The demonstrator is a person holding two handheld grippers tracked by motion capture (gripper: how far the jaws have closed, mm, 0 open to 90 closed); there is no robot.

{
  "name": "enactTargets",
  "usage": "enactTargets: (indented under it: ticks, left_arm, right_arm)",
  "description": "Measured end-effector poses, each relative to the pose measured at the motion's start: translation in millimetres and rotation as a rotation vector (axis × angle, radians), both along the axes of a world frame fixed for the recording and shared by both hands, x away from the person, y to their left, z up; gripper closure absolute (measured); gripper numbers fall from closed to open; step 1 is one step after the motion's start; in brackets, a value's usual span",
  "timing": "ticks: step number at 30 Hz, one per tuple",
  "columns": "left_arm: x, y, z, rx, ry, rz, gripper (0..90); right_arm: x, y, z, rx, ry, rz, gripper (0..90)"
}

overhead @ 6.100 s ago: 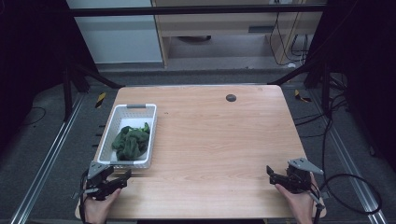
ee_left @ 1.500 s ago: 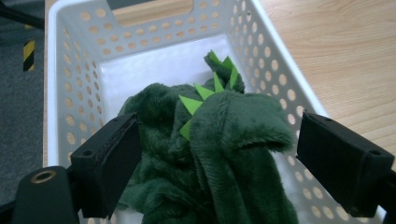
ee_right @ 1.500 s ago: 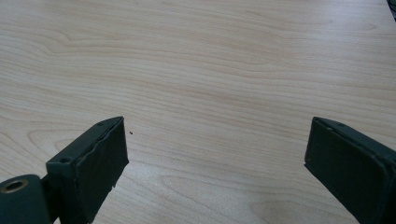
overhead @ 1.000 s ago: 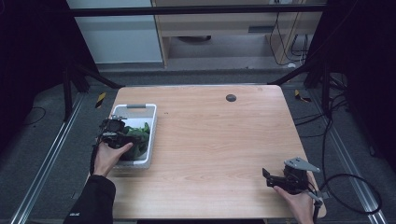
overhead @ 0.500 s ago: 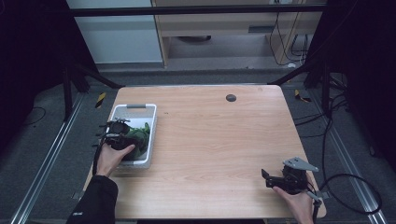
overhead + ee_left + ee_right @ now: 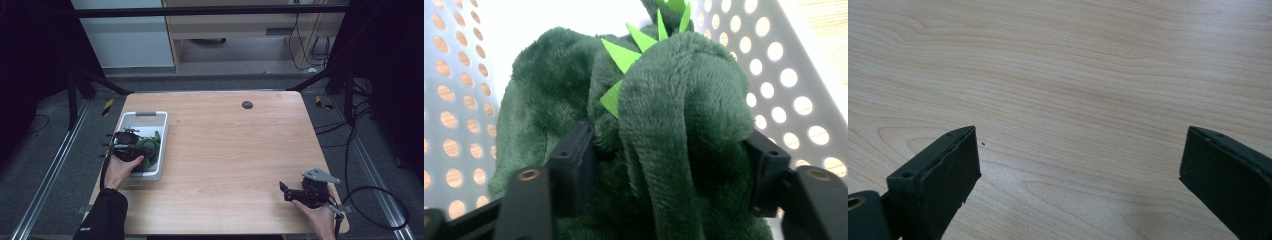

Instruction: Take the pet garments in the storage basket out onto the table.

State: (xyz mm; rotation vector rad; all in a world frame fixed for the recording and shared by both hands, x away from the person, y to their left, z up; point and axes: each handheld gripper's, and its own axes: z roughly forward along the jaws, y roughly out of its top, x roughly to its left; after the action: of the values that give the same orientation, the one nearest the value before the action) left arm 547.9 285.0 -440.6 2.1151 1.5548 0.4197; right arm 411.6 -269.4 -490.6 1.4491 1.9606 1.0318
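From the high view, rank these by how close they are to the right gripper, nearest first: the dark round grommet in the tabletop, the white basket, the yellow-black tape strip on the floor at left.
From the right gripper, at the near right corner:
1. Grommet, far side of the table, centre.
2. White basket, left edge of the table.
3. Tape strip, on the floor beyond the table's left far corner.

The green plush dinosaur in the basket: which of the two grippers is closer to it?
Left. The left gripper has its jaws on either side of the green plush dinosaur inside the white basket; the right gripper sits far off at the table's near right corner.
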Motion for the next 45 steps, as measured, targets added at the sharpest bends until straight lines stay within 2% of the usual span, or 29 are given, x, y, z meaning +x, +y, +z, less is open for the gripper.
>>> enactTargets:
  ticks: [6,8,9,13,18,20,30,35,38,45]
  left_arm:
    - [0.1,0.1,-1.8,-0.002,0.020,0.015,51.7]
    - [-0.3,0.9,-1.5,-0.002,0.023,0.020,54.3]
    - [-0.5,1.3,-1.4,-0.002,0.025,0.023,60.1]
    - [-1.6,3.3,-1.0,-0.016,0.029,0.035,66.9]
    - [-4.4,4.5,1.0,-0.011,0.016,0.044,74.9]
    - [-7.2,6.8,4.8,-0.013,-0.003,0.047,77.1]
    - [-16.4,13.1,21.7,-0.038,-0.063,0.051,79.3]
    - [-22.1,14.4,34.5,-0.041,-0.095,0.039,79.7]
    - [-27.0,15.0,46.3,-0.042,-0.128,0.032,79.8]
    - [-33.5,17.4,63.5,-0.046,-0.158,0.019,79.8]
  right_arm:
    - [0.4,0.3,-0.5,-0.005,0.000,0.003,2.7]
    - [0.4,0.3,-0.5,-0.002,0.002,0.003,2.7]
    - [0.5,0.3,-0.5,-0.002,0.004,0.004,2.7]
    - [0.2,1.0,-0.3,0.003,0.010,0.006,2.7]
    - [0.3,1.3,-0.9,0.003,0.016,0.009,2.7]
    - [0.4,1.0,-0.9,0.002,0.016,0.009,2.7]
    - [0.3,1.6,-0.8,0.002,0.017,0.012,2.7]
    - [0.3,1.7,-0.7,0.004,0.017,0.012,2.7]
    - [0.2,1.7,-0.6,0.003,0.017,0.012,2.7]
    - [-0.1,0.9,-0.2,-0.002,0.010,0.010,2.7]
